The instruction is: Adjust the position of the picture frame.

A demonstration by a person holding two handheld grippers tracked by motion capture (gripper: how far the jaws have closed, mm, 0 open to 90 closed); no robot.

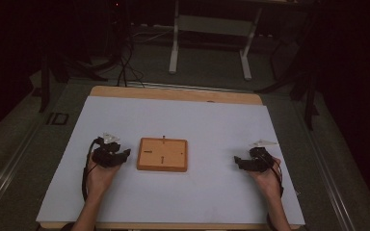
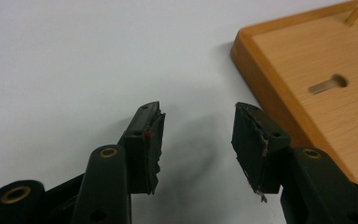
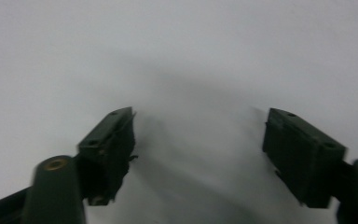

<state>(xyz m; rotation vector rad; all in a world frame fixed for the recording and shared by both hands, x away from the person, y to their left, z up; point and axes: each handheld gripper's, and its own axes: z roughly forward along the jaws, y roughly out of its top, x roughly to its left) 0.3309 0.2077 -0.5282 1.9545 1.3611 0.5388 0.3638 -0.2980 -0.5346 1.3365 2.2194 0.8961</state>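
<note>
Two grippers sit in your hands, one on each side of the wooden board (image 1: 162, 154), and neither holds anything; your left gripper (image 1: 125, 155) rests just beside the board's left edge, near it but not touching, while your right gripper (image 1: 237, 162) lies well apart from the board's right edge, out on the bare white sheet (image 1: 212, 125) that covers the table (image 1: 173, 93); the board itself lies flat near the middle of that sheet, a little closer to your side than to the far edge, with a raised rim around a paler inset face; on that face you can make out three short dark slots and a thin peg (image 1: 164, 138) standing at the far edge; in the left gripper view your left gripper (image 2: 198, 135) has its jaws moderately apart with only white sheet between them, the pads worn and ragged at the edges; the board's near corner (image 2: 279, 88) rises just to the right of the right-hand jaw, and one keyhole-shaped slot (image 2: 327, 84) shows in its face; in the right gripper view your right gripper (image 3: 199, 140) has its jaws spread wide over plain white sheet, the picture somewhat blurred; both your forearms come in from the near edge of the table, wrists resting low on the sheet.
</note>
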